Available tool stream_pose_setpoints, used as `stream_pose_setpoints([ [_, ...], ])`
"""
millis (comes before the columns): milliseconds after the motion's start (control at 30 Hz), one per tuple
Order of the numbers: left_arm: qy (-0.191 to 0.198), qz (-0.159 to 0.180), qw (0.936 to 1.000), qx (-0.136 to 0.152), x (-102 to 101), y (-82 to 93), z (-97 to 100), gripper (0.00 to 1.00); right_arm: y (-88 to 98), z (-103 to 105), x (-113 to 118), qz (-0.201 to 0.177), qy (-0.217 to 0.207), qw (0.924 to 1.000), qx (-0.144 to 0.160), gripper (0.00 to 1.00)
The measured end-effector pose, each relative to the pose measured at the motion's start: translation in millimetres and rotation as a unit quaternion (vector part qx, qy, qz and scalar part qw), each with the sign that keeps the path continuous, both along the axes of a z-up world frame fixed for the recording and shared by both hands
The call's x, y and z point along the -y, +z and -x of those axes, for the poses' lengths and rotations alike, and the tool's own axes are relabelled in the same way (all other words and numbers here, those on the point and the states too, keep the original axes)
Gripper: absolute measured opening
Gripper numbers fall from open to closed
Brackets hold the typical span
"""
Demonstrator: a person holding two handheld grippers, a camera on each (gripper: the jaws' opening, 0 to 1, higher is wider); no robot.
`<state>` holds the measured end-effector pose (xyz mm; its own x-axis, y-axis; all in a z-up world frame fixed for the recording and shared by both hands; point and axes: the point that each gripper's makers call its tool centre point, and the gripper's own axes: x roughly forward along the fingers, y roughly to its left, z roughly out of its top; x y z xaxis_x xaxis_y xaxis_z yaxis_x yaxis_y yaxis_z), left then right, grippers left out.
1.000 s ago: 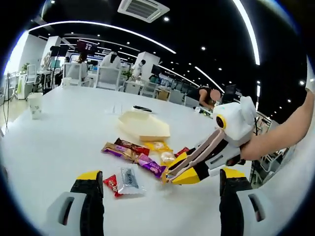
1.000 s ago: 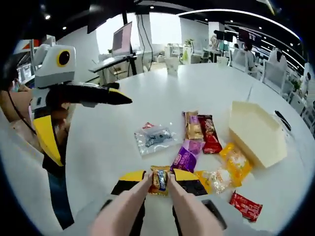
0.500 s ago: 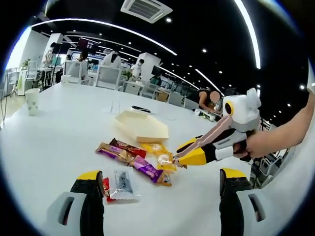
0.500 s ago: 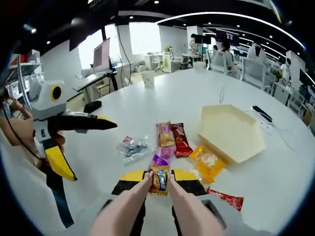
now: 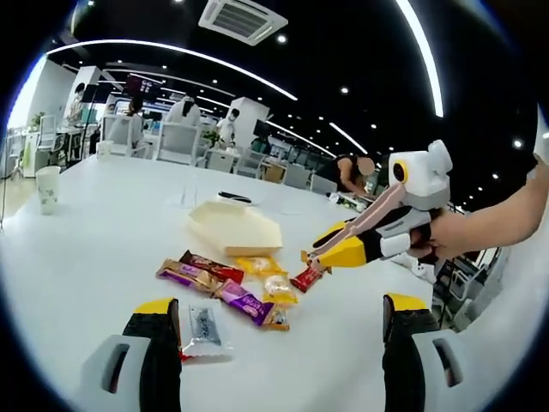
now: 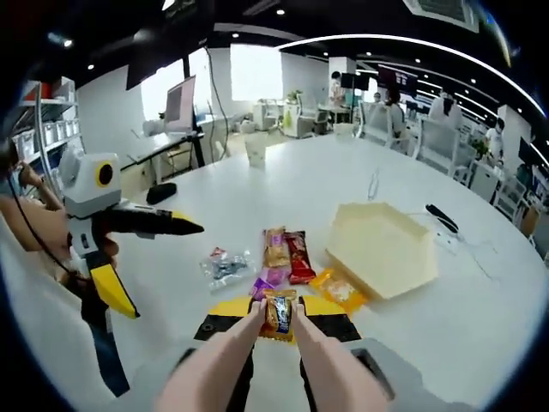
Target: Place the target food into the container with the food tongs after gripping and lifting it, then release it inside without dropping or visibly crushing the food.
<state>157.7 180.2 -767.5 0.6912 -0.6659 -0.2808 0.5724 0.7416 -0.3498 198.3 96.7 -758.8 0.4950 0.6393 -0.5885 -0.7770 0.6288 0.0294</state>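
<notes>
Above the white table [image 6: 343,172], the right gripper [image 6: 277,319] has its tongs pinched on a small brown snack packet [image 6: 277,312] – gripped and lifted, not yet over the empty hexagonal container [image 6: 382,249] mid-table – while the left gripper [image 5: 279,322] waits spread.

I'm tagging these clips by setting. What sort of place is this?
Most likely an open-plan office: a large white table with rows of desks and a monitor behind it, a ceiling air-conditioning vent, and people seated in the background.

Print on the snack wrappers [image 6: 287,256] seems too blurred to read.
</notes>
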Motion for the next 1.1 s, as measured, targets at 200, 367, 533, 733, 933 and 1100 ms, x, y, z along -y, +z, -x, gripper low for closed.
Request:
stream_pose_setpoints([
  [200,-0.023,-0.016,0.9994,0.023,-5,20.6,-13.1,0.99,1.7,-5,-3,-0.009,0.0,0.9999,0.006,0.19],
  [367,0.013,-0.007,0.9995,0.027,-10,24.2,-22.2,0.99,3.7,-12,-3,-0.013,0.009,0.9999,0.003,0.19],
  [533,0.003,-0.003,0.9998,0.022,4,23.8,-9.3,0.99,10.6,-23,7,-0.02,-0.013,0.9997,0.005,0.19],
  [733,-0.005,-0.005,0.9999,0.015,5,16.2,2.9,0.99,16.8,-29,14,-0.019,-0.027,0.9994,0.011,0.19],
  [933,-0.011,-0.009,0.9998,0.017,-3,19.8,7.7,0.99,23.8,-34,15,-0.021,-0.033,0.9991,0.015,0.19],
  [1100,0.006,-0.008,0.9998,0.017,-21,22.7,6.4,0.99,28.4,-41,9,-0.02,-0.028,0.9992,0.02,0.19],
])
